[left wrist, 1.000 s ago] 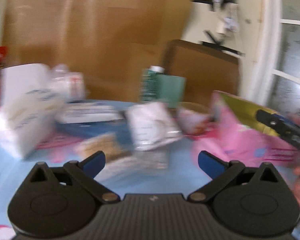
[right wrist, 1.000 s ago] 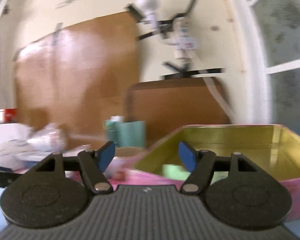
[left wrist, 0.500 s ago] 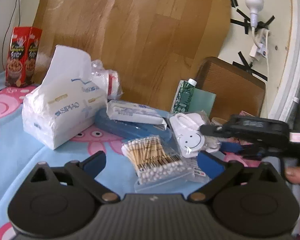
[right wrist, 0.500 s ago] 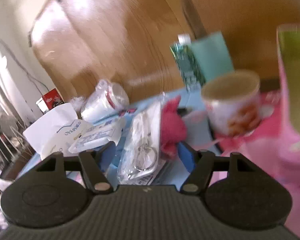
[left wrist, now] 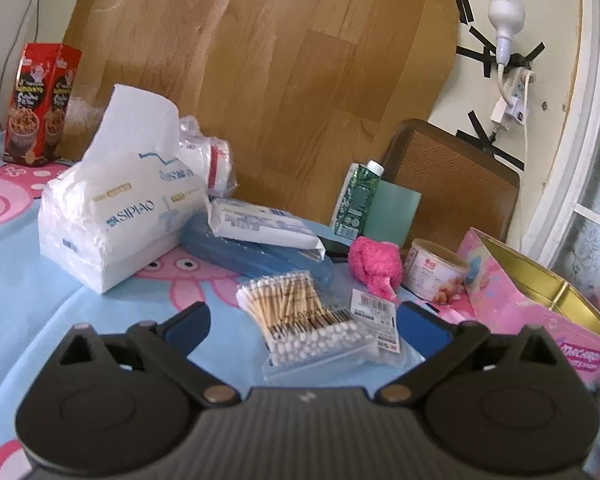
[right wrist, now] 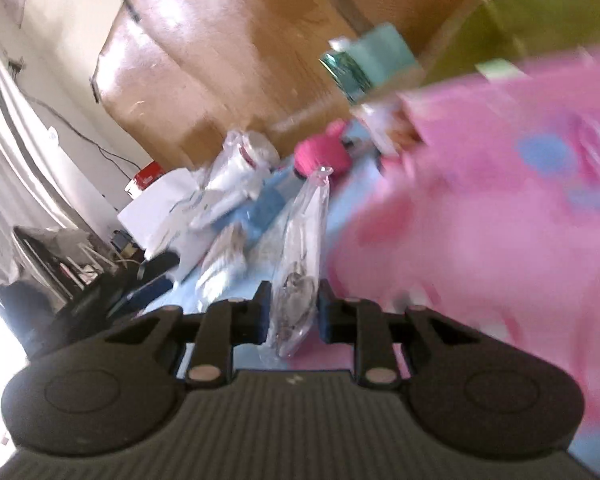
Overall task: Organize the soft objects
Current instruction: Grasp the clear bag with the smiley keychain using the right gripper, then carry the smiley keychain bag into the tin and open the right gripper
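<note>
My right gripper is closing its jaws on a clear plastic packet, which stands on edge between the pads and is held off the table. The view is rolled and blurred, with the pink box close on the right. A pink fluffy item lies further back. My left gripper is open, low over the blue cloth, with a packet of cotton swabs just ahead between its fingers. Behind it are the pink fluffy item, a soft tissue pack and a white packet of pads.
The pink box with a gold inside stands open at the right. A small tin, a green carton, a blue case, a wrapped roll and a red box crowd the back. A wooden board leans behind.
The right gripper has left the left wrist view, taking the clear packet from beside the swabs. Its jaws have narrowed onto the packet and its view has rolled toward the pink box.
</note>
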### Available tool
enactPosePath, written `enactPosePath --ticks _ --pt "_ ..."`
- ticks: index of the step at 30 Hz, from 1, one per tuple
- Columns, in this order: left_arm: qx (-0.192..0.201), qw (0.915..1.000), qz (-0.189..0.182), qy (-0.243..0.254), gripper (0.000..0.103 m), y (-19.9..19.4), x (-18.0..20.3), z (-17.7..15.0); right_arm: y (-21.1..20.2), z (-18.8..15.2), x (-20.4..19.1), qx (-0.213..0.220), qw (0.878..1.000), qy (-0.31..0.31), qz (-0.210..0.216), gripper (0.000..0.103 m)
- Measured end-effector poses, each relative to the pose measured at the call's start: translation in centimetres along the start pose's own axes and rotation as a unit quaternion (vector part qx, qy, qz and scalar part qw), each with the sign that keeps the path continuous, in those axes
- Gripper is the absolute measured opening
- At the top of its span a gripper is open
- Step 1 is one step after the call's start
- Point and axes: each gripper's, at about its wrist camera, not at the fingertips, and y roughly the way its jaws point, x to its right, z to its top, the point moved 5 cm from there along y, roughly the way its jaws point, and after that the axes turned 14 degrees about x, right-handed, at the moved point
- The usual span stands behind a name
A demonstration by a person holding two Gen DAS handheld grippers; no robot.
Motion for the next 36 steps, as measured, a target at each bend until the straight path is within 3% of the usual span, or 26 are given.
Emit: enactPosePath --ticks 4,9,13,14,19,23,27,29,32,36 --pt "-0.025 0.9997 0.002 -0.002 0.102 0.5 0.2 -0.4 -2.8 -1.9 0.7 0.000 0.999 0.049 0.010 0.026" --pt "-0.054 0.9985 -0.002 -0.006 0.103 0.2 0.6 -0.8 -3.4 -2.1 -1.0 0.017 0.999 -0.044 -0.022 0.041" --pt "-0.056 0.9965 -0.053 -0.031 0.103 -1.6 2.2 -0.8 -4.4 -2.7 -2.8 0.050 0.980 -0.182 -0.058 0.085" --pt "-0.059 0.9953 -0.069 -0.034 0.103 -1.9 2.9 -0.7 -4.6 -3.1 -3.5 0.055 0.972 -0.220 -0.059 0.088" --pt "-0.093 0.9848 -0.147 -0.007 0.102 -2.2 7.8 -1.0 -3.9 -4.6 -4.9 0.037 0.954 -0.296 -0.036 0.090" --pt "-0.156 0.9748 -0.158 0.019 0.102 -1.1 10.5 -3.2 -2.9 -5.1 -4.7 0.019 0.943 -0.326 -0.067 0.090" --pt "-0.217 0.9623 -0.162 -0.024 0.102 0.4 11.6 -5.6 -1.9 -4.9 -4.4 -0.005 0.950 -0.304 -0.062 0.090" --pt "-0.207 0.9650 -0.161 0.007 0.102 0.5 12.6 -6.2 -1.3 -5.1 -4.7 -0.015 0.950 -0.309 -0.053 0.081" --pt "-0.198 0.9673 -0.153 0.037 0.102 0.2 13.7 -6.7 -0.7 -5.8 -5.5 -0.006 0.945 -0.322 -0.054 0.077" --pt "-0.174 0.9697 -0.171 0.010 0.101 -0.6 13.9 -5.0 -1.5 -5.4 -5.3 0.029 0.944 -0.322 -0.058 0.071"
